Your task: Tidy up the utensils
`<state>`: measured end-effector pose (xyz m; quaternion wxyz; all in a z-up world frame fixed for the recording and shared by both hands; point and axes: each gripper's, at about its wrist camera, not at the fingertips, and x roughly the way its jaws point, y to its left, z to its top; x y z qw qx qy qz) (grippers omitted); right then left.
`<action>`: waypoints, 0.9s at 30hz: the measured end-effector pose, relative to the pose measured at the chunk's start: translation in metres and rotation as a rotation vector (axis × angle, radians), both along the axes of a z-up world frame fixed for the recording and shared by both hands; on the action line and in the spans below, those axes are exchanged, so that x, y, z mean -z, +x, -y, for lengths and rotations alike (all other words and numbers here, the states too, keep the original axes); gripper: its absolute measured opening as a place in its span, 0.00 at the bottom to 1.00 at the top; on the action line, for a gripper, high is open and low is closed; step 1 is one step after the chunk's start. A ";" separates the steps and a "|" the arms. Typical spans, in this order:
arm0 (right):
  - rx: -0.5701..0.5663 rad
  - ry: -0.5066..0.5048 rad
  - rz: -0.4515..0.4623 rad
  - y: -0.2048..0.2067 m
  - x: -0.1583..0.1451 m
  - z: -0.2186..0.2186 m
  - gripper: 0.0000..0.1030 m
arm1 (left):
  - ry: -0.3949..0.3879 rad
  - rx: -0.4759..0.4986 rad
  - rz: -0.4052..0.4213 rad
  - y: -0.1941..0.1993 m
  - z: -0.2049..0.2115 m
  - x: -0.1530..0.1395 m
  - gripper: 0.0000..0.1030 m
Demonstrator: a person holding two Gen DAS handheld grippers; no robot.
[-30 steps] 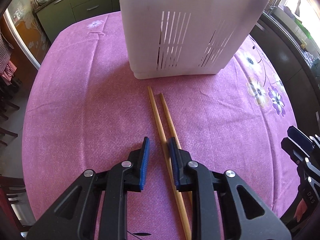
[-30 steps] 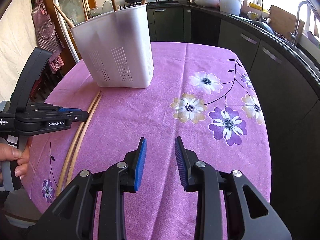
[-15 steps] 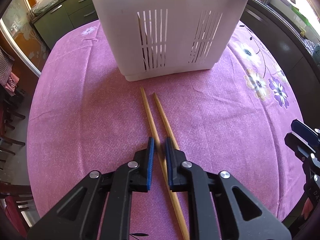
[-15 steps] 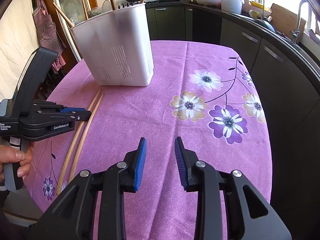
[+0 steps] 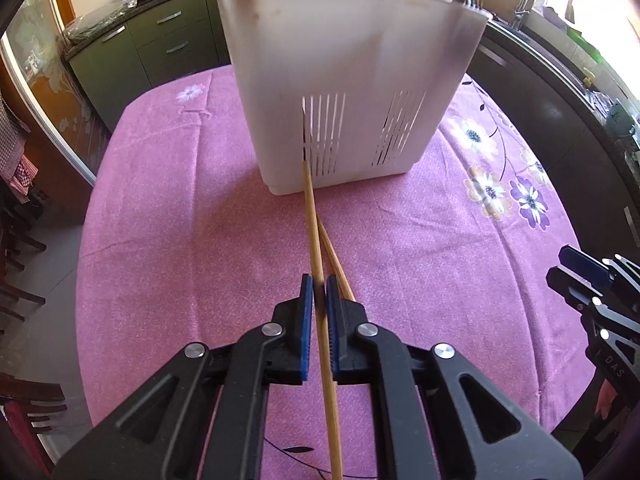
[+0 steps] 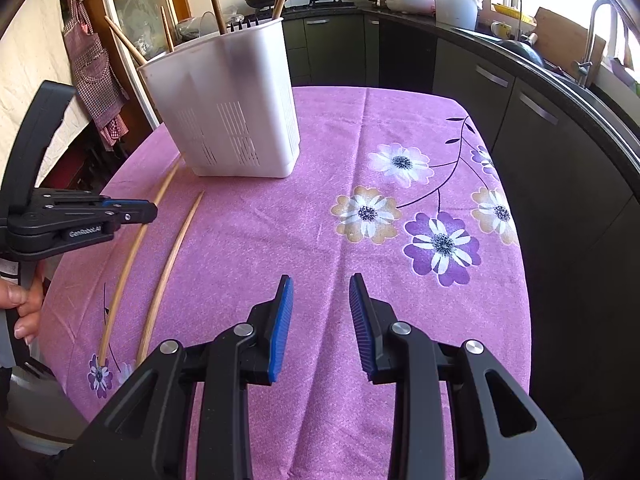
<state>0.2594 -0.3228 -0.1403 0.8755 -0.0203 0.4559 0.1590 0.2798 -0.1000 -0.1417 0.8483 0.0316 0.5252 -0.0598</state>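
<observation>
The left gripper has its jaws clamped on one thin bamboo chopstick, its tip reaching ahead toward the white slotted plastic utensil holder. A second bamboo chopstick lies just right of those jaws on the counter's purple flowered cloth. The right gripper hangs with jaws apart and empty above the cloth, dark kitchen cabinets beyond.

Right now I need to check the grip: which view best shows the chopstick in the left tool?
The left wrist view: the held chopstick runs between the left tool's closed pads. The right wrist view shows it sideways, with the pinch hidden.
</observation>
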 end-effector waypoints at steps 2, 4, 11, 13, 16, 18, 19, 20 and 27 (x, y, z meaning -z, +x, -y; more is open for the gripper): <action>0.001 -0.001 0.003 -0.002 -0.002 0.001 0.29 | -0.008 0.003 0.031 -0.008 -0.004 -0.013 0.06; 0.001 -0.003 0.005 -0.004 -0.003 0.001 0.29 | -0.021 0.005 0.068 -0.018 -0.010 -0.028 0.06; -0.002 -0.011 0.012 -0.008 -0.007 -0.001 0.29 | -0.031 0.005 0.195 -0.053 -0.029 -0.075 0.06; -0.005 -0.013 0.014 -0.009 -0.009 -0.003 0.29 | -0.030 0.002 0.223 -0.063 -0.034 -0.084 0.06; -0.008 -0.017 0.016 -0.010 -0.010 -0.006 0.29 | -0.022 0.004 0.265 -0.078 -0.041 -0.096 0.06; -0.009 -0.019 0.015 -0.010 -0.011 -0.008 0.29 | -0.010 0.004 0.284 -0.086 -0.043 -0.100 0.06; -0.011 -0.020 0.014 -0.010 -0.011 -0.010 0.29 | -0.006 0.007 0.287 -0.088 -0.043 -0.100 0.06; -0.013 -0.022 0.013 -0.010 -0.010 -0.011 0.29 | -0.008 0.009 0.286 -0.090 -0.044 -0.101 0.06; -0.037 -0.041 0.013 -0.009 -0.013 -0.024 0.29 | -0.018 0.006 0.241 -0.084 -0.049 -0.093 0.06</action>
